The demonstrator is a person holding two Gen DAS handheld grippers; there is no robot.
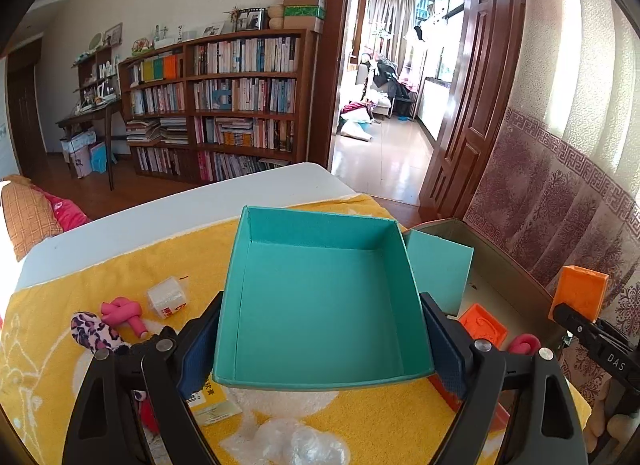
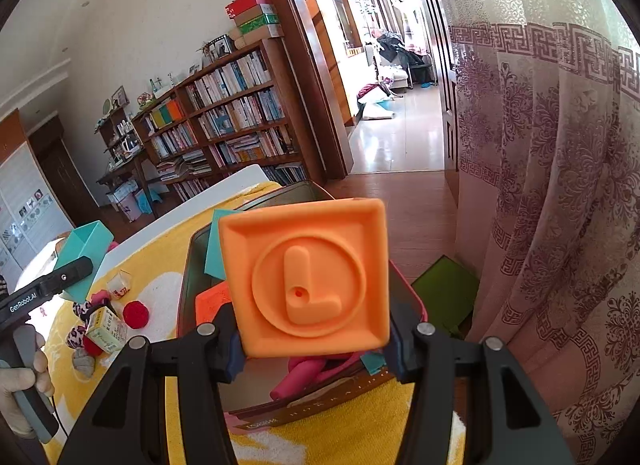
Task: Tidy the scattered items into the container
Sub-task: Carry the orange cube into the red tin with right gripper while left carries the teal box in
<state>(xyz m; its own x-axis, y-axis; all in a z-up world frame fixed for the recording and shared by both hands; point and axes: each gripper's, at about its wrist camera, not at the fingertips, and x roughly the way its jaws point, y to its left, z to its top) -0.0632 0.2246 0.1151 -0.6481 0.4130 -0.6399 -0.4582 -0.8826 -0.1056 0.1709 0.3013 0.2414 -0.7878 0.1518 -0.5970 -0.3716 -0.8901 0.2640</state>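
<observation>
My left gripper (image 1: pixel 320 349) is shut on an open, empty teal box (image 1: pixel 320 305) and holds it above the yellow towel (image 1: pixel 380 425). My right gripper (image 2: pixel 316 349) is shut on an orange square block (image 2: pixel 308 277) with a raised L in a circle, held over the dark container (image 2: pixel 188 265). The container (image 1: pixel 504 265) holds another orange block (image 1: pixel 482 327), a teal card (image 1: pixel 440 269) and a pink item (image 2: pixel 300 377). On the towel lie a pink knotted toy (image 1: pixel 122 313), a leopard-print item (image 1: pixel 94 331), a clear wrapped cube (image 1: pixel 168 297), a red ball (image 2: pixel 136 315) and a small carton (image 2: pixel 106 329).
A white table (image 1: pixel 160 217) carries the towel. A patterned curtain (image 2: pixel 560 185) hangs at the right. A bookshelf (image 1: pixel 224 105) and an open doorway (image 1: pixel 400 85) lie beyond. Crumpled clear plastic (image 1: pixel 300 445) lies near the front edge.
</observation>
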